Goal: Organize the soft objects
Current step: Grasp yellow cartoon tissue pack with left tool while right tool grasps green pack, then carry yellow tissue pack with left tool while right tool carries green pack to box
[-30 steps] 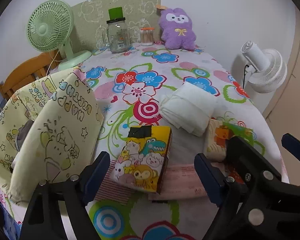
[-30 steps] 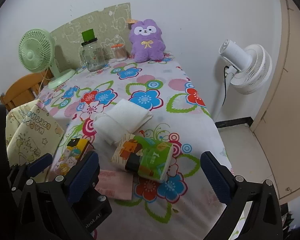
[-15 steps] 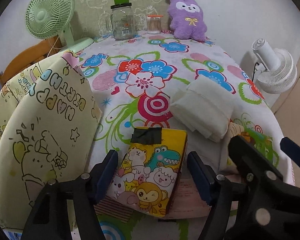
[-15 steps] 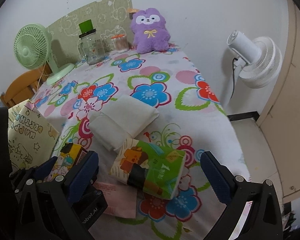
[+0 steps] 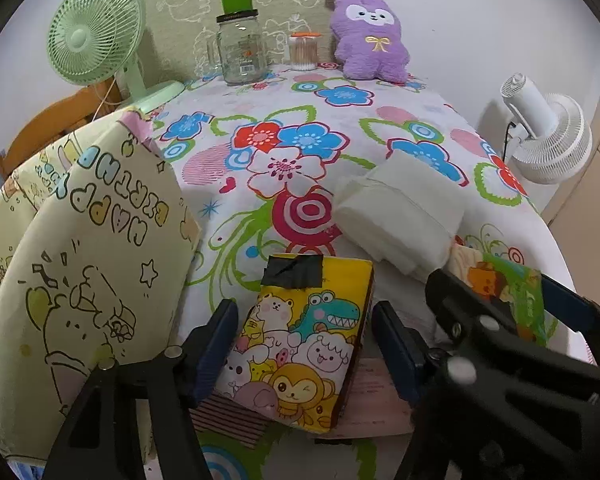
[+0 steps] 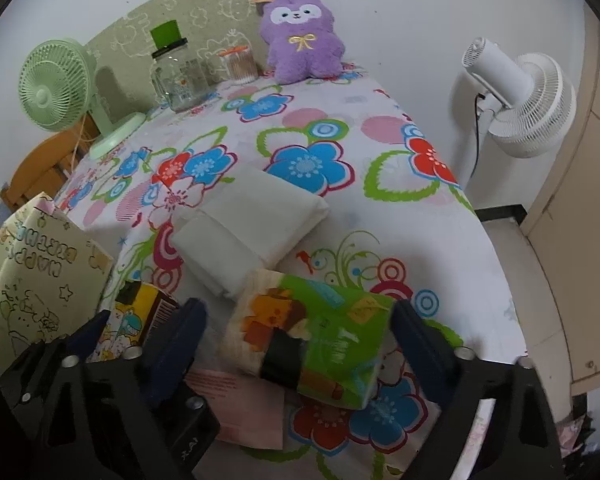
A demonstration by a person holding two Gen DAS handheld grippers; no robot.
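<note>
A yellow cartoon-animal tissue pack (image 5: 300,344) lies on the floral tablecloth between the open jaws of my left gripper (image 5: 304,344), with a small gap on each side. A green and orange tissue pack (image 6: 312,340) lies between the open jaws of my right gripper (image 6: 296,344); it also shows in the left wrist view (image 5: 504,292). A white folded tissue bundle (image 5: 400,216) lies just beyond both packs, and shows in the right wrist view (image 6: 248,228). A cream "Happy Birthday" bag (image 5: 84,264) stands at the left.
A purple plush (image 5: 370,40), a glass jar (image 5: 240,52), a swab jar (image 5: 304,52) and a green fan (image 5: 96,40) stand at the table's far end. A white fan (image 6: 516,96) stands off the right edge. Pink paper (image 6: 244,404) lies under the packs.
Both grippers have moved forward and down, so each tissue pack now sits between its jaws. The left jaws have narrowed around the yellow pack.
</note>
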